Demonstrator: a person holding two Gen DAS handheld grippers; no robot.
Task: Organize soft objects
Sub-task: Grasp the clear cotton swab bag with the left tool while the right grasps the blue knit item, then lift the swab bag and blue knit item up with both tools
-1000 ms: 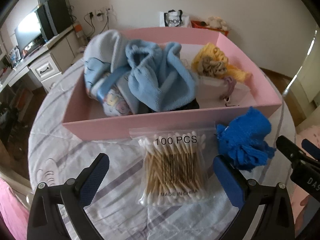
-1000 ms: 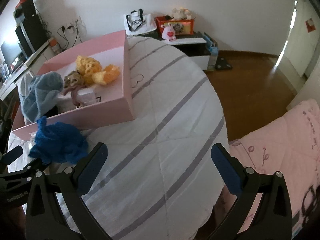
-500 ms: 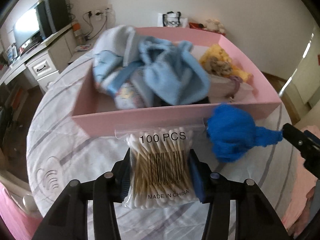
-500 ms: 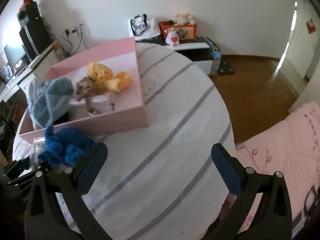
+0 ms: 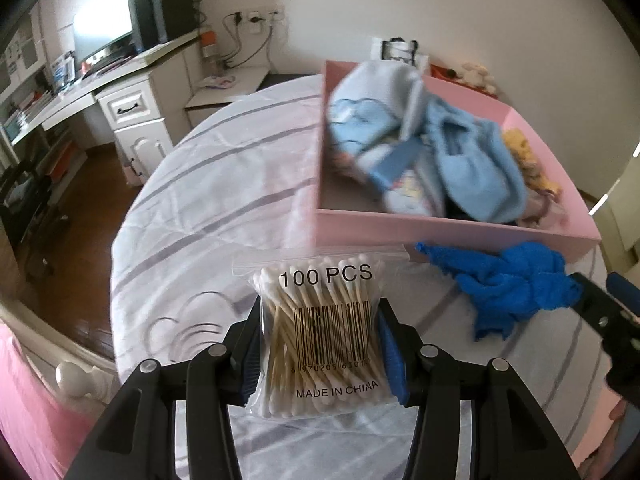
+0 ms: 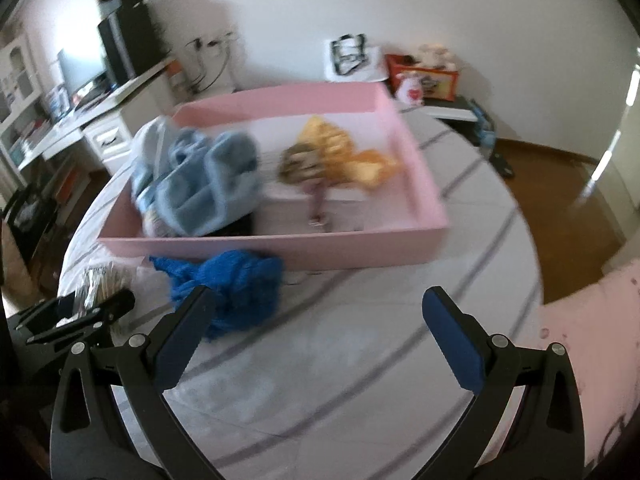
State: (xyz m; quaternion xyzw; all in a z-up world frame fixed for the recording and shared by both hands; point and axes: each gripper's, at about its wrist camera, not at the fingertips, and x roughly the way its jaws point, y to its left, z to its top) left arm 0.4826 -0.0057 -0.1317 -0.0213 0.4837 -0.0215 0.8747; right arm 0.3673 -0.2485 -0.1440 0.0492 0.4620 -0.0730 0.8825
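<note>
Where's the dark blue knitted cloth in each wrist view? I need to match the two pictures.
Left wrist: the dark blue cloth lies at right of centre, beside the right claw.
Right wrist: the dark blue cloth lies left of centre, partly behind the claw's left finger.
Shared landmark: the pink box just behind it.

Bagged cotton swabs (image 5: 320, 336) clamped upright; blue cloth (image 5: 516, 284) beside
</note>
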